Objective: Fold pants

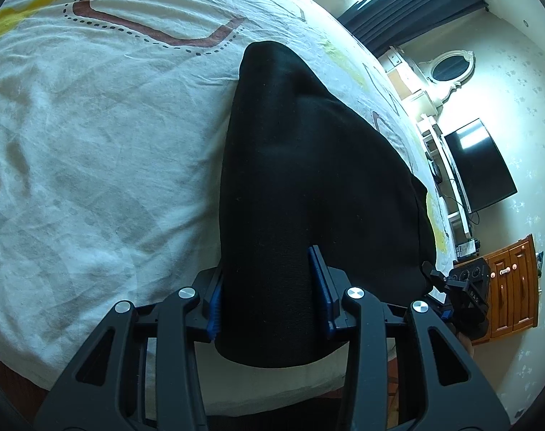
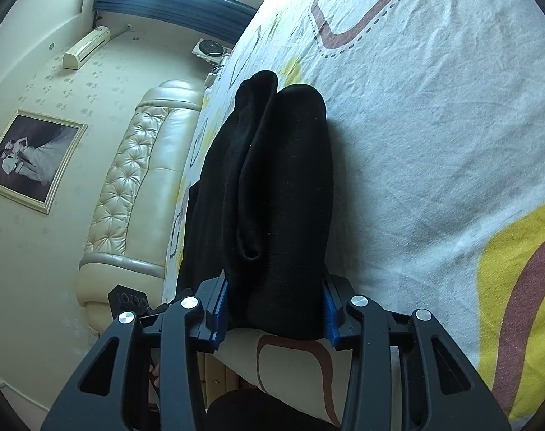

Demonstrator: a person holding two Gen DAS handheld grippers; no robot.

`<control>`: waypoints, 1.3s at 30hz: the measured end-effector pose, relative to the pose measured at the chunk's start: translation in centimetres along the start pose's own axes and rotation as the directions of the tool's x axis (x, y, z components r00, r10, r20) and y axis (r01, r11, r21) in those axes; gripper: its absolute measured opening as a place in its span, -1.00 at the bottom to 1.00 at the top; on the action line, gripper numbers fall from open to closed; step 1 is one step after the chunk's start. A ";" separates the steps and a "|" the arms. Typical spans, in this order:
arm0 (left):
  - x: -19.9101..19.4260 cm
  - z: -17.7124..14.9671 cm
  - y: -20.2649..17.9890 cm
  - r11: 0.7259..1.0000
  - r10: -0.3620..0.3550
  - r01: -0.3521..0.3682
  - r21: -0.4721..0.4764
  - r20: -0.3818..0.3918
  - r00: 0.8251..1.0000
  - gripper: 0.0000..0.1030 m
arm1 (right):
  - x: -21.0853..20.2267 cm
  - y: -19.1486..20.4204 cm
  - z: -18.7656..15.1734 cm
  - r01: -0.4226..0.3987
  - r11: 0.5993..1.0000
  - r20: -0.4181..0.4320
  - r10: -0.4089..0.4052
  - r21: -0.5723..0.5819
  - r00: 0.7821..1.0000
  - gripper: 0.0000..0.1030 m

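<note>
Black pants half folded on the bed, both tongs clamped on the near end.

Left gripper clenched on a thick roll of the pants, blue pads pressed against cloth on either side; right gripper likewise clenched on a bunched, doubled-over part of the pants. Probably midway: legs already stacked lengthwise, running from 6 toward 12 o'clock across the bedsheet, loose edges unaligned at the far end, crosswise fold seemingly left to do. Open sheet all around the cloth, nothing lying on it in the way. Television and wooden cabinet at 3 o'clock off the bed edge; padded headboard and framed photo at 9 o'clock, well apart.
</note>
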State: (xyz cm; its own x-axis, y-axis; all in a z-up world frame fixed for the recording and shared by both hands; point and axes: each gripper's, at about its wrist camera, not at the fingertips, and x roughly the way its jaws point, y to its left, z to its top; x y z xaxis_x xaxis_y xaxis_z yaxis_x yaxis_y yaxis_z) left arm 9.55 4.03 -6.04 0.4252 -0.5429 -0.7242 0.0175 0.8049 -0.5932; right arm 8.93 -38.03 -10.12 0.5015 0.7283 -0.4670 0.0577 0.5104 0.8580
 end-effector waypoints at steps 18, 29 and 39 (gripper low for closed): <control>-0.4 -1.3 0.7 0.998 -0.059 0.059 -0.001 0.017 0.998 0.81 | 0.0 2.5 -1.2 0.131 0.984 -0.012 -0.133 -0.122 0.991 0.58; -7.1 -4.7 -4.2 0.969 0.151 -0.189 0.158 0.226 0.962 0.81 | -6.2 12.3 -8.1 0.552 0.702 0.385 -0.405 -0.450 0.829 0.68; -10.4 -8.9 -9.0 0.892 0.256 -0.368 0.262 0.378 0.890 0.94 | -5.8 10.5 -9.9 0.601 0.734 0.317 -0.515 -0.317 0.797 0.78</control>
State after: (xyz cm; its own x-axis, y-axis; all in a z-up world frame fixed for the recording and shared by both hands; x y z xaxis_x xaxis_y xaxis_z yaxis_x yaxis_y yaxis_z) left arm -3.13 0.33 3.67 0.7250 -0.1860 -0.6632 0.0956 0.9807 -0.1705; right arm -1.89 -32.39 -0.54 0.6433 0.1725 -0.7460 0.0698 0.9570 0.2814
